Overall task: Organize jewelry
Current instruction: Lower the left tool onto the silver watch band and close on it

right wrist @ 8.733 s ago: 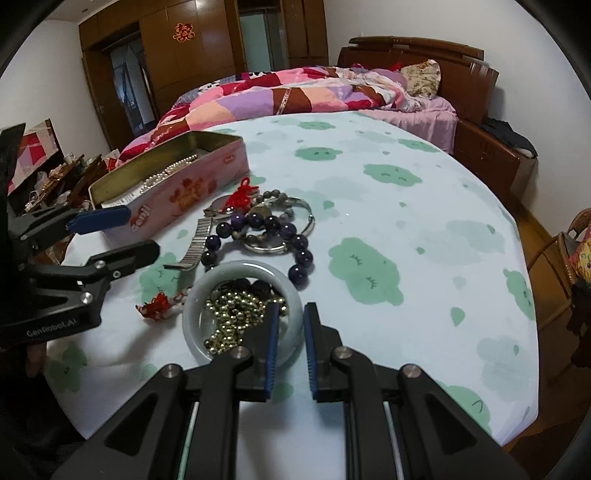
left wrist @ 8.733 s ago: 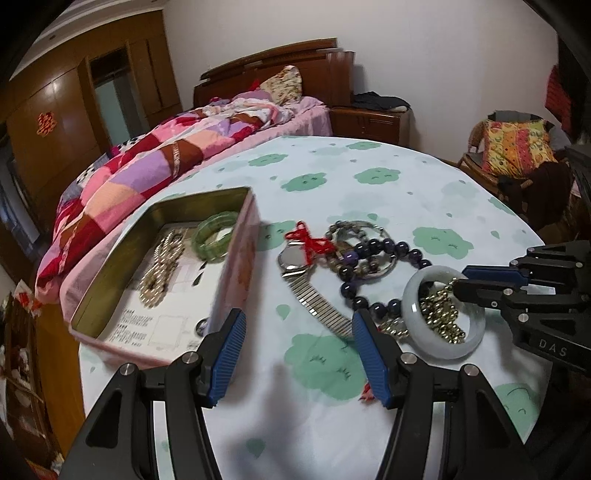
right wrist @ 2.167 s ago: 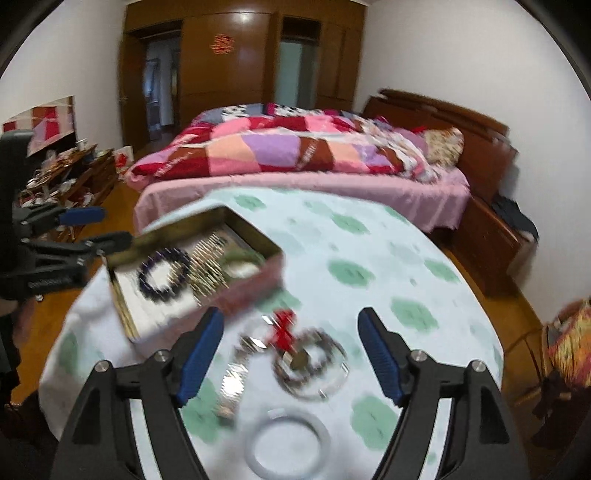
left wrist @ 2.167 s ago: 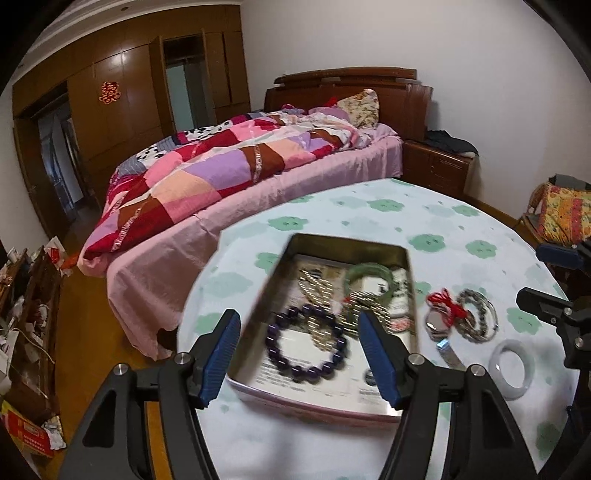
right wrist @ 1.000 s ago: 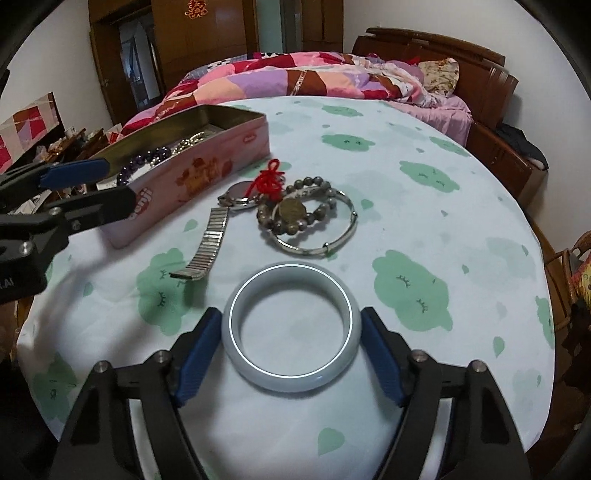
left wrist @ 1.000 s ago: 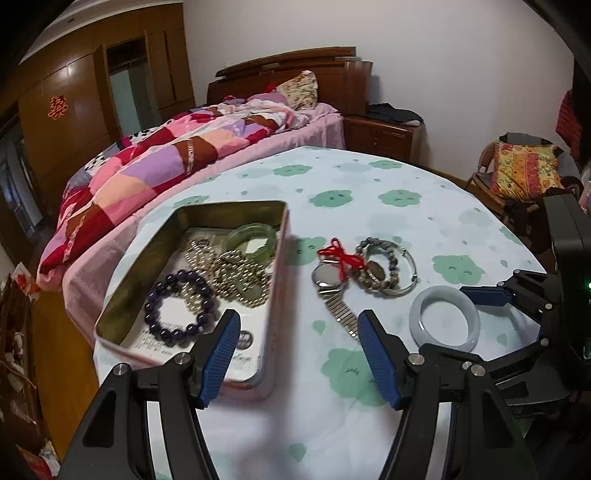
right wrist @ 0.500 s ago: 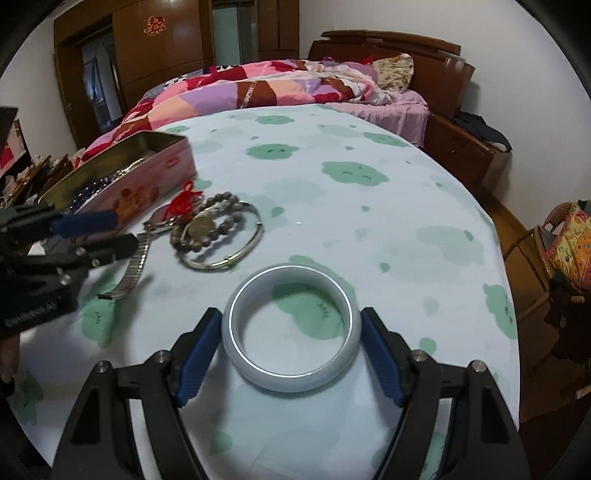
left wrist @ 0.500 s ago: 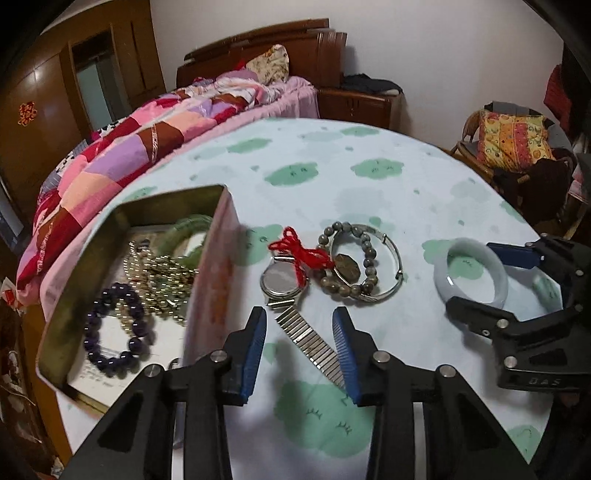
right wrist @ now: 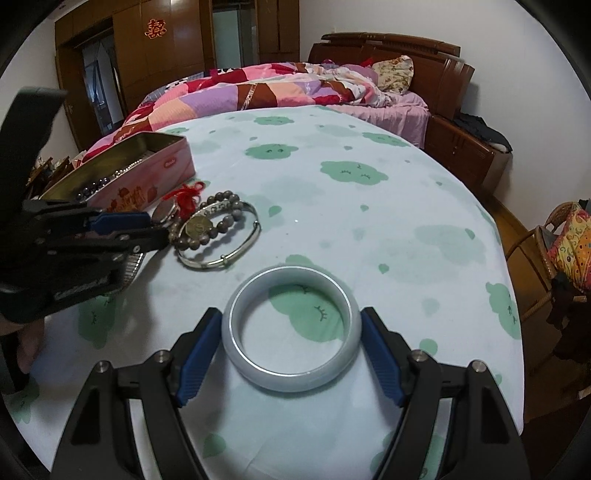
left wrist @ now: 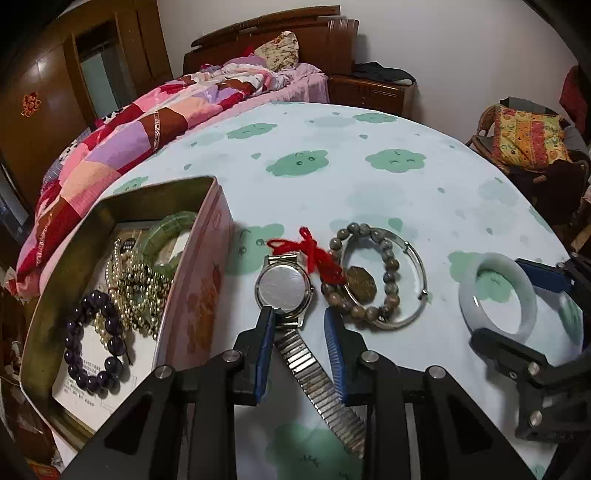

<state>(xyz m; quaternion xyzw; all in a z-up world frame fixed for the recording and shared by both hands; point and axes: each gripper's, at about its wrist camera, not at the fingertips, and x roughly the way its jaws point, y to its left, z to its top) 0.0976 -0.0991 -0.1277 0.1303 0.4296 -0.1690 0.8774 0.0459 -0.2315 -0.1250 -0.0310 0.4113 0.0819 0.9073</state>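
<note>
The left hand-held gripper point(left wrist: 299, 326), half-open, straddled the silver metal-band wristwatch point(left wrist: 286, 291) beside the pink rectangular tin point(left wrist: 199, 291). The right hand-held gripper point(right wrist: 291, 341) bracketed the pale jade bangle point(right wrist: 291, 326), not visibly clamped. Closing and lifting seemed next.

A red double-happiness character point(right wrist: 155, 28) is displayed on the wooden wardrobe door point(right wrist: 173, 48). Small printed text is carried on the paper sheet point(left wrist: 79, 384) inside the tin point(left wrist: 192, 306), but it cannot be read. No other legible text is shown.
</note>
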